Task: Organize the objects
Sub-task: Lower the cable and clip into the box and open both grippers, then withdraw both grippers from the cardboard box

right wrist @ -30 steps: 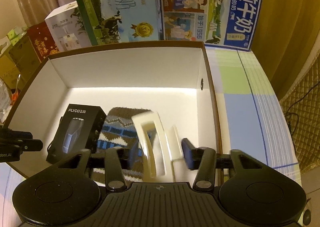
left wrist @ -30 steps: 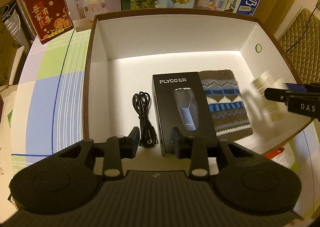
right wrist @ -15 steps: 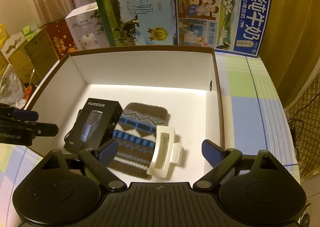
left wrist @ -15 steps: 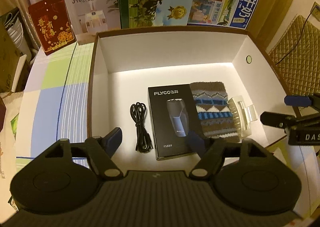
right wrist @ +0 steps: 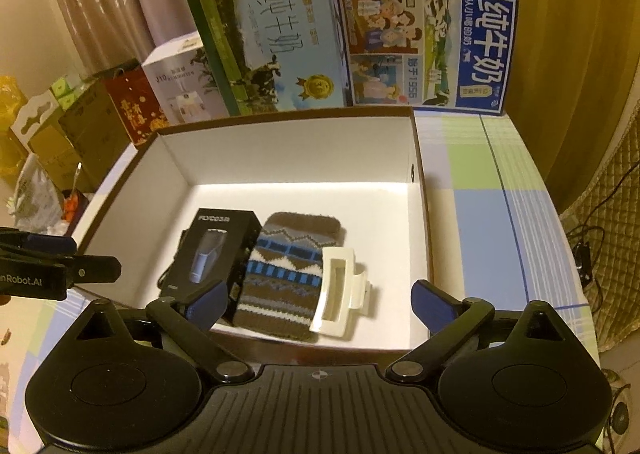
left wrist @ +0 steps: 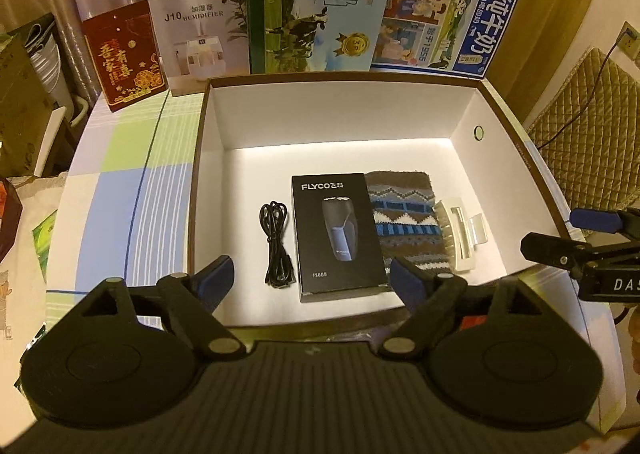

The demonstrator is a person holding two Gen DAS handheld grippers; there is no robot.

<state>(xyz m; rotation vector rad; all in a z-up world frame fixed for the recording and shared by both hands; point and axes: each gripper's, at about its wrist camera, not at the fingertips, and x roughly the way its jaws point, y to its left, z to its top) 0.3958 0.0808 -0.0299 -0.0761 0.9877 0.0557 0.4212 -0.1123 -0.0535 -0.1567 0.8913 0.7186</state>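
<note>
Here, left gripper (left wrist: 312, 278) spread wide, holding nothing, at the near edge of the white box (left wrist: 340, 122), right gripper (right wrist: 318, 300) likewise wide and empty, white hair clip (right wrist: 338, 290) resting inside against the knitted pouch (right wrist: 286, 270), right of the black shaver box (left wrist: 338, 232) and coiled cable (left wrist: 278, 244).

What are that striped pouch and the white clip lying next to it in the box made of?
The striped pouch looks like knitted yarn, perhaps wool or acrylic: fuzzy brown edges and a woven zigzag pattern in blue, white and grey. The white clip seems to be hard moulded plastic with a smooth, slightly glossy cream finish; its straight edges catch the light. The big box looks like matte white cardboard.
</note>
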